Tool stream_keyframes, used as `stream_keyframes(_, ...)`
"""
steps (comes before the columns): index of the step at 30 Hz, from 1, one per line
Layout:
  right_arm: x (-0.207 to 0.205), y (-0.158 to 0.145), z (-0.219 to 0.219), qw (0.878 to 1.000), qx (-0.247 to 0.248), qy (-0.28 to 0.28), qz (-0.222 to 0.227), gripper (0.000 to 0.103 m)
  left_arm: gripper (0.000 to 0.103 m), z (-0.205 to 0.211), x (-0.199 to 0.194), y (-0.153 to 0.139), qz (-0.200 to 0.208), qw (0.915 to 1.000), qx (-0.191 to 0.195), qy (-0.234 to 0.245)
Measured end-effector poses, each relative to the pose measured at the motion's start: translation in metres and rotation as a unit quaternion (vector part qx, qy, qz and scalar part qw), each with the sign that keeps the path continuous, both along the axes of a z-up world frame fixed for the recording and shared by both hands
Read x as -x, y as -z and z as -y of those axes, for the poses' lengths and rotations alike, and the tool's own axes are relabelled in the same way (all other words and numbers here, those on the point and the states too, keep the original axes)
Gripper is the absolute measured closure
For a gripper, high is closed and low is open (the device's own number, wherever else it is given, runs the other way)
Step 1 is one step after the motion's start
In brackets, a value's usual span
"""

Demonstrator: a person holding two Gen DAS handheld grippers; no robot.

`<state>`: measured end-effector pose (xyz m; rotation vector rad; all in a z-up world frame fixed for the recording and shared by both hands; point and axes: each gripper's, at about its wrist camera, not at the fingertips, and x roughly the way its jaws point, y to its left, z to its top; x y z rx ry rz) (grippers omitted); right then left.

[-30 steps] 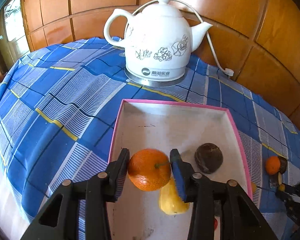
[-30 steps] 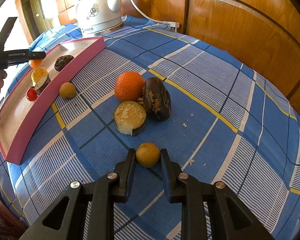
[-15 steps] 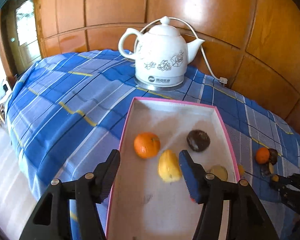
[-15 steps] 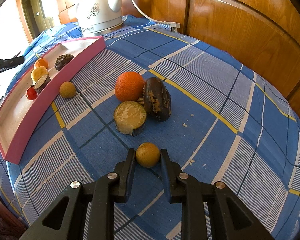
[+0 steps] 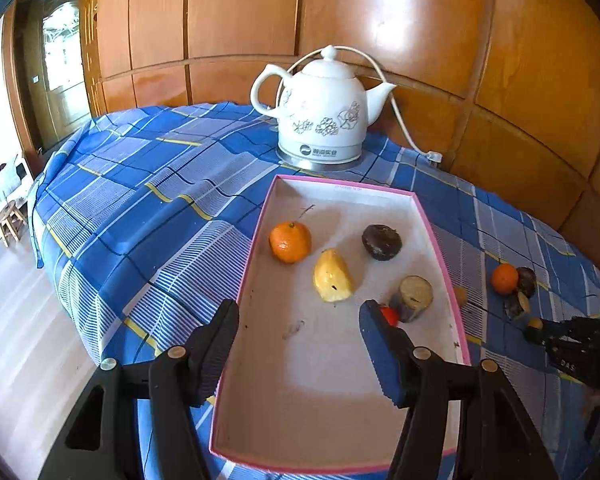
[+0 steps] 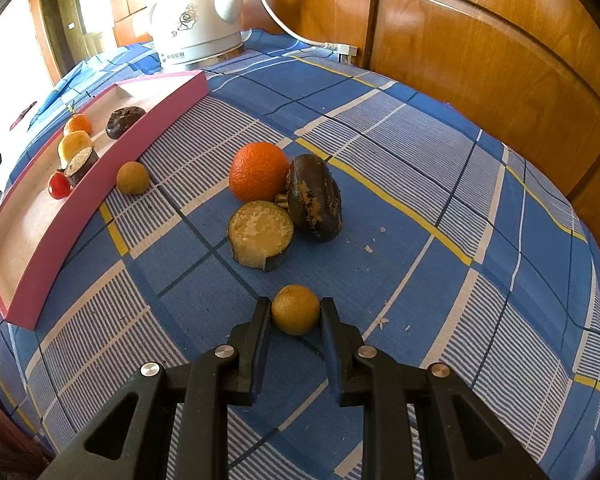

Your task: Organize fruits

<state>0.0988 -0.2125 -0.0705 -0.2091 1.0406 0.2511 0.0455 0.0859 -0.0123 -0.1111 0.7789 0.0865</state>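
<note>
the left gripper (image 5: 300,320) hangs above the near part of the pink tray (image 5: 444,256), and its jaws are opening with nothing between them. its left finger is over the left rim of the tray, its right finger is over the inside of the tray. ahead of the fingers, between their lines, a yellow fruit piece (image 5: 333,276) lies on the tray floor. further ahead and a little to the left lies a small orange (image 5: 290,242), well apart from both fingers. ahead to the right lies a dark round fruit (image 5: 381,242). just beside the tip of the right finger there is a red cherry tomato (image 5: 389,315), partly hidden by this finger, and next to it a cut dark-skinned piece (image 5: 412,298).

the right gripper (image 6: 295,312) is down on the blue checked cloth (image 6: 420,160), and its fingers pinch a small brown round fruit (image 6: 295,309), one finger touching each side. ahead of these fingers, near, lies a cut round slice (image 6: 260,234); behind it a big orange (image 6: 259,171) and a dark oblong fruit (image 6: 315,198) touch each other. far to the left of the fingers another small brown fruit (image 6: 132,177) lies just beside the outer wall of the tray. a white kettle (image 5: 324,116) stands behind the tray.
</note>
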Motion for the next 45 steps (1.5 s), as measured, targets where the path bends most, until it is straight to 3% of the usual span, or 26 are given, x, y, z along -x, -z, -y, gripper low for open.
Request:
stream_keyframes(30,0.023,-0.005,-0.019,0.999,0.037,-0.012,-0.038,0.079,0.038,0.007,0.024,0.004,0.006,0.9996,0.006,0.028)
stream_keyframes(39,0.040,-0.009,-0.045,0.998,0.019,-0.049,-0.044,0.079,0.038,0.005,0.026,0.005,0.006,0.9996,0.009,0.026)
stream_keyframes(45,0.047,-0.024,-0.068,0.997,-0.005,-0.071,-0.022,0.079,0.038,0.002,0.027,0.007,0.005,0.9997,0.010,0.023)
